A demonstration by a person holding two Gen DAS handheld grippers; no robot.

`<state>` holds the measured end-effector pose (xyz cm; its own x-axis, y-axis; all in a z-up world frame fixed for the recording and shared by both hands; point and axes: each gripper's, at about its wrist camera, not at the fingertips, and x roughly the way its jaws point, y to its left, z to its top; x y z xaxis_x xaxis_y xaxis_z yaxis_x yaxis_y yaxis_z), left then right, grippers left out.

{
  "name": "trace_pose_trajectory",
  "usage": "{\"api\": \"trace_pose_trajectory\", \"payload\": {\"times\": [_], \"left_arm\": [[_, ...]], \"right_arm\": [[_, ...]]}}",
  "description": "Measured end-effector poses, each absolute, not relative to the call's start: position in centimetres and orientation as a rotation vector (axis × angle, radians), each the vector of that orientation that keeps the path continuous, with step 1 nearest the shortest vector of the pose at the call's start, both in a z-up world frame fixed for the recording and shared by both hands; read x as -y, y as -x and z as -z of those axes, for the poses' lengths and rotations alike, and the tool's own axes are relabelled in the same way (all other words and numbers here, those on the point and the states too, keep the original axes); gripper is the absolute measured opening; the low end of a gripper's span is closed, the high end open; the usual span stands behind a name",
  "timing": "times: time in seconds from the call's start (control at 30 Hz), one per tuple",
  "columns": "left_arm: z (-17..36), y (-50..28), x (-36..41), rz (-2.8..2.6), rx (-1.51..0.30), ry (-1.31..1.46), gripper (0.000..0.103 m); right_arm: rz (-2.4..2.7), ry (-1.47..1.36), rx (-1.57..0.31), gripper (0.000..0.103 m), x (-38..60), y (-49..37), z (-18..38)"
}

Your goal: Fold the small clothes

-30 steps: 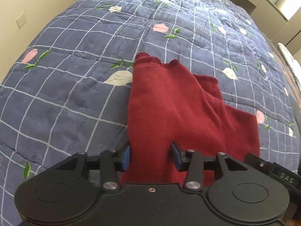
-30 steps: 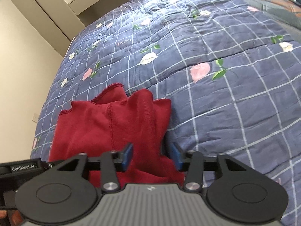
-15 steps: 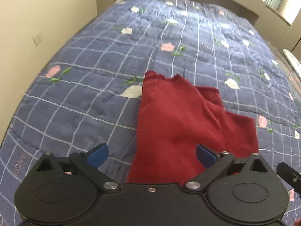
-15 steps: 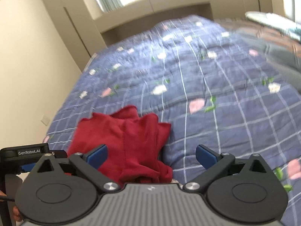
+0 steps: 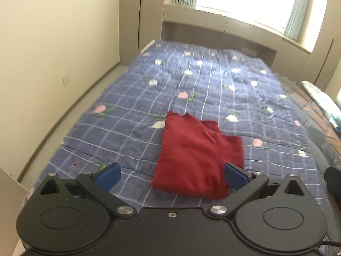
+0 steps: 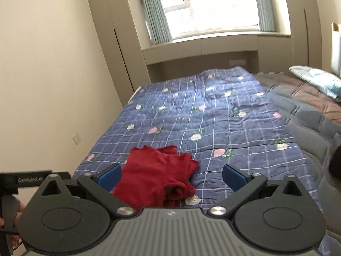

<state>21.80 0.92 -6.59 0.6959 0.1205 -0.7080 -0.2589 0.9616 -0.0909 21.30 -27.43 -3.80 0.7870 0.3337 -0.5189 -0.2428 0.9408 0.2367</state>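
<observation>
A dark red knit garment (image 5: 196, 153) lies folded on the blue checked floral quilt (image 5: 191, 81), near the bed's front edge. It also shows in the right wrist view (image 6: 155, 177), with a bunched roll at its near right corner. My left gripper (image 5: 171, 176) is open and empty, raised above and behind the garment. My right gripper (image 6: 172, 176) is open and empty too, held above the garment's near edge. Neither gripper touches the cloth.
The quilt (image 6: 213, 115) covers the bed, with a beige wall (image 5: 53, 42) along the left. A window (image 6: 213, 4) and a ledge stand at the far end. A grey-brown blanket (image 6: 309, 106) and a patterned pillow (image 6: 317, 79) lie to the right.
Both grippers let go of the red garment, opened wide and pulled back and up. The garment stays folded on the quilt.
</observation>
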Motion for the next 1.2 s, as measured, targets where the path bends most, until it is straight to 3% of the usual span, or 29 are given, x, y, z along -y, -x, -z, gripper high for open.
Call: {"api": "trace_pose_trajectory", "payload": {"times": [0.27,0.57,1.2], "left_arm": [[1.8,-11.0,-0.1,-0.206,-0.713,0.099,0.102],[2.1,-3.6,0.0,-0.202,-0.754,0.101,0.102],[2.5,-2.4,0.8,-0.183,-0.783,0.081,0.102]], "right_arm": [[-0.357,-0.124,-0.563,0.103,27.9,-13.1,0.4],[-0.354,-0.075,-0.629,0.103,27.8,-7.7,0.9],[-0.355,-0.088,-0.707,0.103,27.9,-7.4,2.1]]}}
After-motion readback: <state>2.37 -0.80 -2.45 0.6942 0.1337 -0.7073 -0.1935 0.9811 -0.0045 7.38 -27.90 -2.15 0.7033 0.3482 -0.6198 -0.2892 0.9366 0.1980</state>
